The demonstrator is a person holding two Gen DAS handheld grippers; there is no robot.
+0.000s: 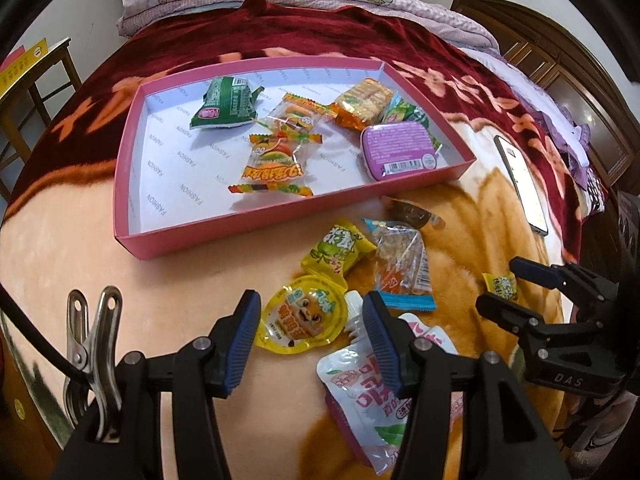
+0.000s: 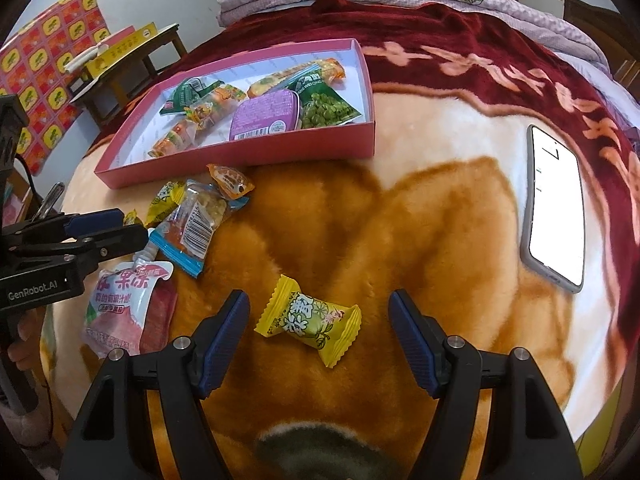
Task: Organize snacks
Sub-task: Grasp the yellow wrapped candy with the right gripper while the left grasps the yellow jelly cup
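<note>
Right tongs point(image 2: 318, 336) astride yellow candy point(image 2: 308, 320)

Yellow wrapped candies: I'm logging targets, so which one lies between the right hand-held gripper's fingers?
The lone yellow twist-wrapped candy on the orange blanket, apart from the pile.

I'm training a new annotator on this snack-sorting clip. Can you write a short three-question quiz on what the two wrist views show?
1. True or false: the purple rectangular tin lies inside the shallow pink cardboard box.
2. Which item lies between the open jaws of the right hand-held gripper? A) yellow twist-wrapped candy B) white and pink spouted jelly pouch C) grey-cased smartphone
3. Fill in: the left hand-held gripper hangs over a round yellow ____ cup on the plush orange and cream blanket.

Key: 1 true; 2 A; 3 jelly
</note>
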